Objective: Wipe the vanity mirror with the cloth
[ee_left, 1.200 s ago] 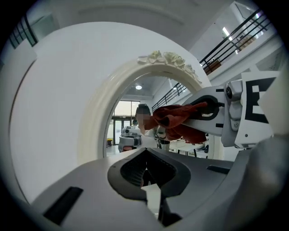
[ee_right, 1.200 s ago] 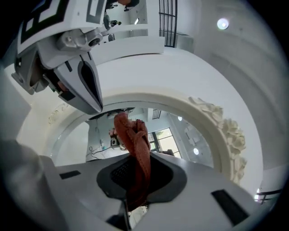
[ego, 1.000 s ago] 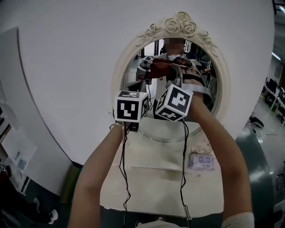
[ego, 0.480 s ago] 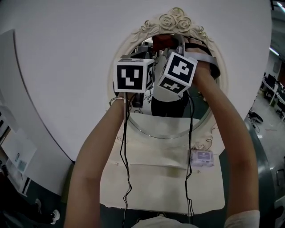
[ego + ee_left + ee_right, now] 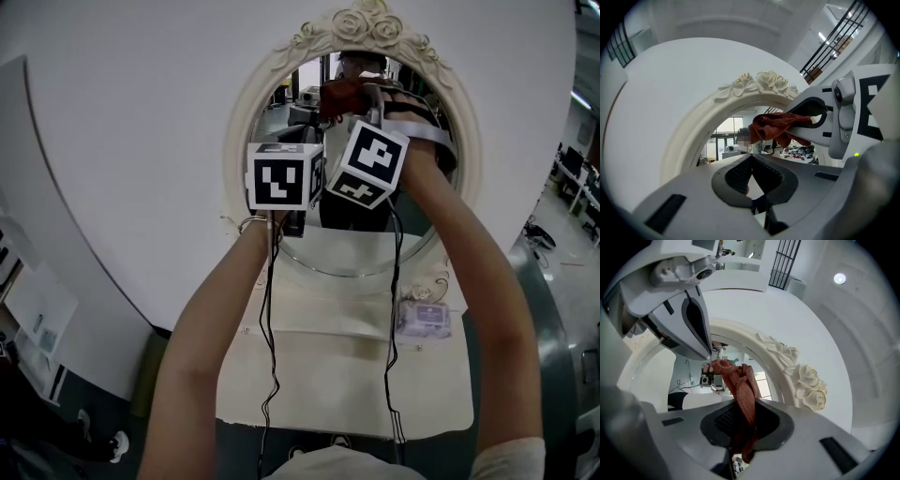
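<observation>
The right tool (image 5: 743, 425) grips the red cloth (image 5: 740, 385), its jaws clamped on the bunched folds. It holds the cloth up at the top of the mirror (image 5: 281, 94), just under the roses (image 5: 370, 28) on the frame (image 5: 239, 141). The cloth's tip seems to touch the glass. The left tool (image 5: 751, 174) hangs just beside the right one in front of the glass, jaws together with nothing between them. A packet (image 5: 422, 319) lies on the table (image 5: 328, 384) below.

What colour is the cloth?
The cloth is rusty red-brown; the right gripper view shows it best.
</observation>
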Tool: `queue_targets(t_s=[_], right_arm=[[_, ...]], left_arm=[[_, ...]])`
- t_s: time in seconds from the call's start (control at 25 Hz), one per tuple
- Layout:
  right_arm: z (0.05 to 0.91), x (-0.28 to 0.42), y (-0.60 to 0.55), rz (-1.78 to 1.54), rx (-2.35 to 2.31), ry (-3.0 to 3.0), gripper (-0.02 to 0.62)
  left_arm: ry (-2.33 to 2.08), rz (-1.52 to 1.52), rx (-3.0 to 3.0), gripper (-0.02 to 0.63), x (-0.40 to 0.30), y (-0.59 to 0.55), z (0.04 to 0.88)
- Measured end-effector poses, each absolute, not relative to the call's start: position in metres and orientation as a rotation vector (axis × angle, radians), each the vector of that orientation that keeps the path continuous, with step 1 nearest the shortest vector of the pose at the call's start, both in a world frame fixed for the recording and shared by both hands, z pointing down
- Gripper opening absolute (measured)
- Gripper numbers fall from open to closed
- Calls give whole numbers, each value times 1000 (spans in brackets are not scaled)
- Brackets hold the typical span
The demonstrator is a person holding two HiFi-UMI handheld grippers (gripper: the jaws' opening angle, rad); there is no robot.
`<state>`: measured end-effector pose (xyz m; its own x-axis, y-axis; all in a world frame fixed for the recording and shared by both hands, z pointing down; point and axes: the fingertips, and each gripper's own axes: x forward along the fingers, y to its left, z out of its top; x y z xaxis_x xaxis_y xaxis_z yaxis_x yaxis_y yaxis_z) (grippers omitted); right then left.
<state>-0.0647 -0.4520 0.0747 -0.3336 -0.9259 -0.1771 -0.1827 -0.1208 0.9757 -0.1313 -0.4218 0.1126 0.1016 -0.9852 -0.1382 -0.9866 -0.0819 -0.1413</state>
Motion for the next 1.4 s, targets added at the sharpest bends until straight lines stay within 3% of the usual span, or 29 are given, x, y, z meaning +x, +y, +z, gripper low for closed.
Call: queue_targets(t_s=[1.4], right_arm=[[353, -75, -450, -1142, 950, -1756, 61]], left_arm=[[2179, -211, -2411, 11, -154, -421, 374]])
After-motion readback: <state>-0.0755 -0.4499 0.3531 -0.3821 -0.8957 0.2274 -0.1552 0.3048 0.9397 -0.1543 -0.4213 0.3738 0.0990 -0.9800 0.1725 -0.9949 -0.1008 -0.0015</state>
